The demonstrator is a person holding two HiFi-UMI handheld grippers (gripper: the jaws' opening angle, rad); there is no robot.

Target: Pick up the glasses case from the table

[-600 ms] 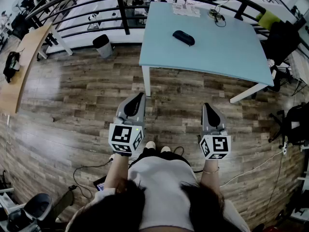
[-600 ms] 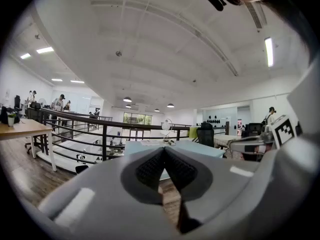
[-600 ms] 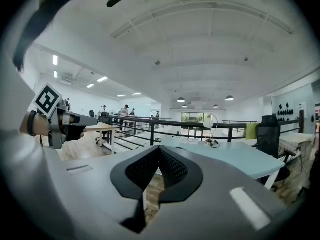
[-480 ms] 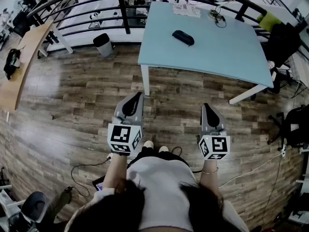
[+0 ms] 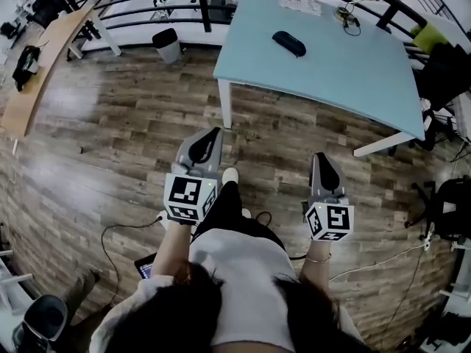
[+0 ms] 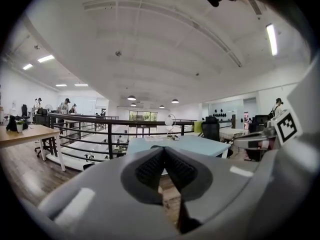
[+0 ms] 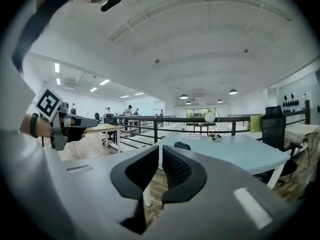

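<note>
Head view looks down on the brown wood-plank floor [image 5: 110, 138] beneath me, with the pale blue rectangular counter [image 5: 346, 65] standing far ahead and a little to the right. My grey left claw [image 5: 215, 132] and grey right claw [image 5: 319, 157] hang side by side over the floor, near me and short of the counter. Both are pinched together with nothing between the pads. The dark oval glasses case [image 5: 288, 43] lies on the counter's far half, toward its left side, well apart from both claws.
</note>
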